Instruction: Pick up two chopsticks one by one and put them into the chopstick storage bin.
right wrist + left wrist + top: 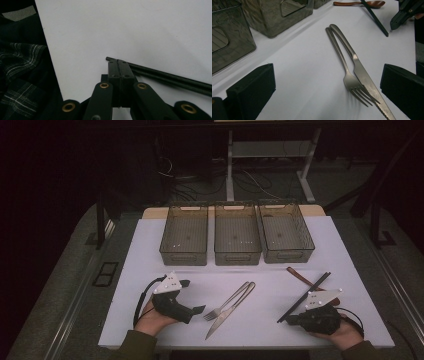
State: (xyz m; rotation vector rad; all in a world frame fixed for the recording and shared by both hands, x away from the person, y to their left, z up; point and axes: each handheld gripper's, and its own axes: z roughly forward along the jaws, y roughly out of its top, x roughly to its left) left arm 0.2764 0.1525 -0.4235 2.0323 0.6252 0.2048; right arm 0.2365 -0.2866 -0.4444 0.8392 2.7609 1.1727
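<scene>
Along the far side of the white table top (150, 270), three smoky see-through bins (237, 240) are lined up side by side, and nothing large can be made out in them. Near the middle of the table, a metal fork (227, 301) and a metal knife (232, 309) are laid together, their handles touching at the far end and the fork tines resting against the knife blade. At the right, a pair of black chopsticks (305, 296) is laid on a slant, with a brown wooden spoon (300, 276) crossing beneath them at the far end. The left gripper (196, 296) is held by a hand (150, 317) at the near left, its jaws spread wide and pointed toward the fork and knife, which are seen between the two jaws in the left gripper view. The right gripper (291, 320) is held at the near right, its jaws pressed fully together, with their tips just over the near end of the chopsticks; whether the chopsticks are touched cannot be told. A plaid sleeve (17, 75) is seen beyond the table's near edge.
</scene>
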